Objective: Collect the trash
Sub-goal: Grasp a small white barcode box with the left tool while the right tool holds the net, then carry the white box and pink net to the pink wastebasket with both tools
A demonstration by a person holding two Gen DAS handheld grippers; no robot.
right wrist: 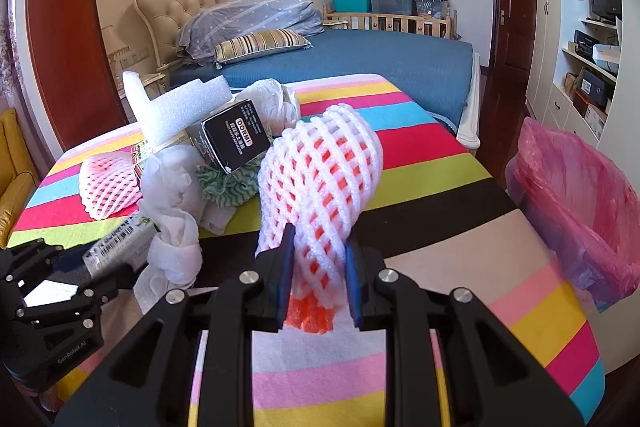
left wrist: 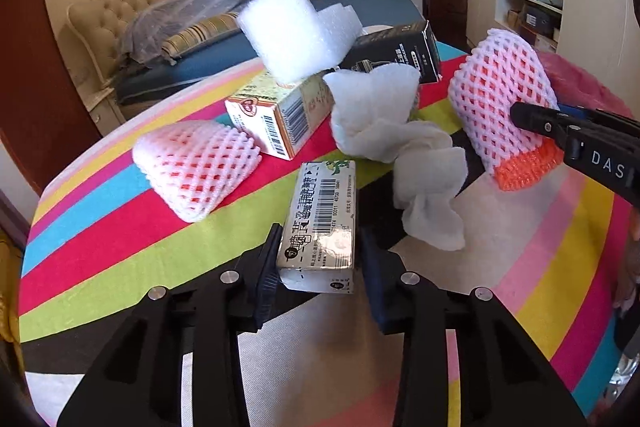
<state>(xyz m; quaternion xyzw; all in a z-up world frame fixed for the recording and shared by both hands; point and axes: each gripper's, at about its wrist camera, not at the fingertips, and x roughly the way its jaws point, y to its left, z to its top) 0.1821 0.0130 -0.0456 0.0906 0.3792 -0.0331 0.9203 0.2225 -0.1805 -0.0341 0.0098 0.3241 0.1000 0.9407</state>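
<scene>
My left gripper (left wrist: 320,233) is shut on a small pale carton (left wrist: 320,223) with a barcode, near the front of the striped table (left wrist: 120,259). From the right wrist the same carton (right wrist: 120,241) shows at the far left, tilted. My right gripper (right wrist: 320,239) is shut on a white foam fruit net (right wrist: 320,179) with orange inside, and holds it upright above the table. The left wrist view has this net (left wrist: 504,107) at the right. A bin lined with a pink bag (right wrist: 576,195) stands just off the table's right edge.
A second foam net (left wrist: 192,167), a crumpled white tissue (left wrist: 400,147), a cream box (left wrist: 276,115), a black box (right wrist: 234,141), a white foam sheet (left wrist: 288,27) and a green ruffled piece (right wrist: 228,183) crowd the table's middle and left. Behind the table is a bed (right wrist: 360,59).
</scene>
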